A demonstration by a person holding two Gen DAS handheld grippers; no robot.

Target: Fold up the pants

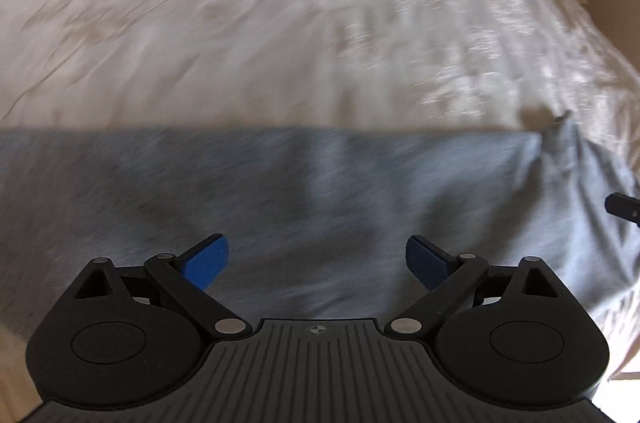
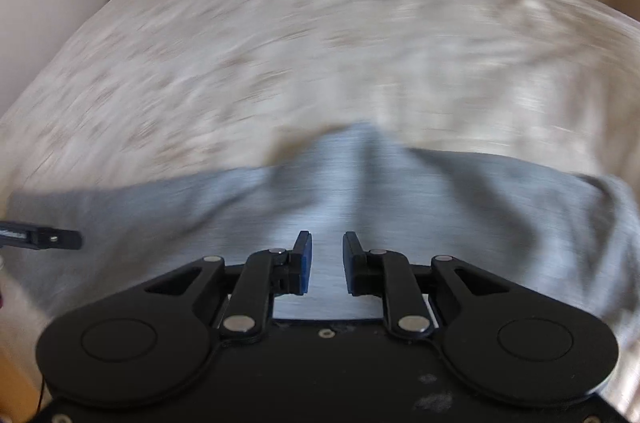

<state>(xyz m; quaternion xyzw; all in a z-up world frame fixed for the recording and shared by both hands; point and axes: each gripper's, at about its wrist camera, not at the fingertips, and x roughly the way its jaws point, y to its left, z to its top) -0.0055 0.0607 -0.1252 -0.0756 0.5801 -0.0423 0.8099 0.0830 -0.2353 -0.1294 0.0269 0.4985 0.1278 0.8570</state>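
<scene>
- My left tool [image 1: 317, 265] hangs over the pants [image 1: 304, 207], its jaws spread wide with nothing between the blue pads [image 1: 206, 265].
- My right tool [image 2: 327, 261] has its jaws narrowly apart; I see a clear gap between the pads [image 2: 306, 265] and only the grey cloth lying below, not pinched.
- The pants [image 2: 340, 191] are grey and lie across the near part of the bed [image 1: 280, 23], on its pale, crumpled cover.
- In the right view the cloth rises in a ridge ahead of my right tool, with folds running off to either side.
- In the left view the far edge of the pants runs straight across the cover.
- Each tool shows at the edge of the other's view, well apart.
- Both views are smeared, so I cannot tell finer detail.
</scene>
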